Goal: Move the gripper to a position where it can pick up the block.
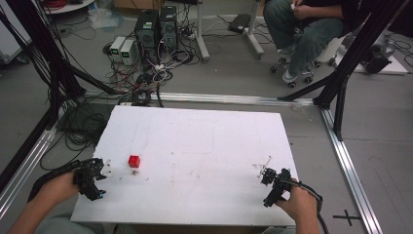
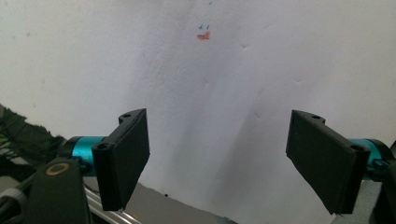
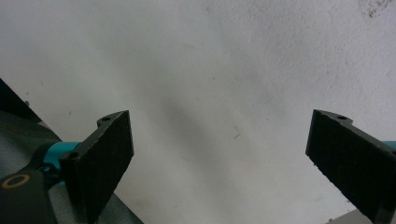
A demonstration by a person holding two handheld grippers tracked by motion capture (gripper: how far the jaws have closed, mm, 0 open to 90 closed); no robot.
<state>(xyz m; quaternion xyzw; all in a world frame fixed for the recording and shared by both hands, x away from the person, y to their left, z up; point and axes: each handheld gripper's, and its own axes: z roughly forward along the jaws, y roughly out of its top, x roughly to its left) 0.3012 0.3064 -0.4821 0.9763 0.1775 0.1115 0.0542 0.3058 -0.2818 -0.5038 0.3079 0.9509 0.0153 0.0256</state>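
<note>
Cube (image 1: 134, 161) handling is being judged from looks alone: small, red, square-edged, probably light and stiff, with flat faces that should sit well between flat pads. Nothing is being held by either pair of jaws. In the left gripper view the jaws are being kept wide apart over bare white board, with a small orange mark (image 2: 203, 35) ahead of them; in the right gripper view the jaws are likewise being held wide over blank board.

Outward from there, the left gripper (image 1: 103, 168) is being held near the left edge of the table (image 1: 204, 131), with the cube just beside it toward the middle, standing free of the gripper. The right gripper (image 1: 263, 170) is being held near the right edge, well apart from the cube.

A grip across two opposite side faces, low and centred, is being suggested; a corner pinch would likely let so small a block twist or pop out. Little squeeze should be needed.
</note>
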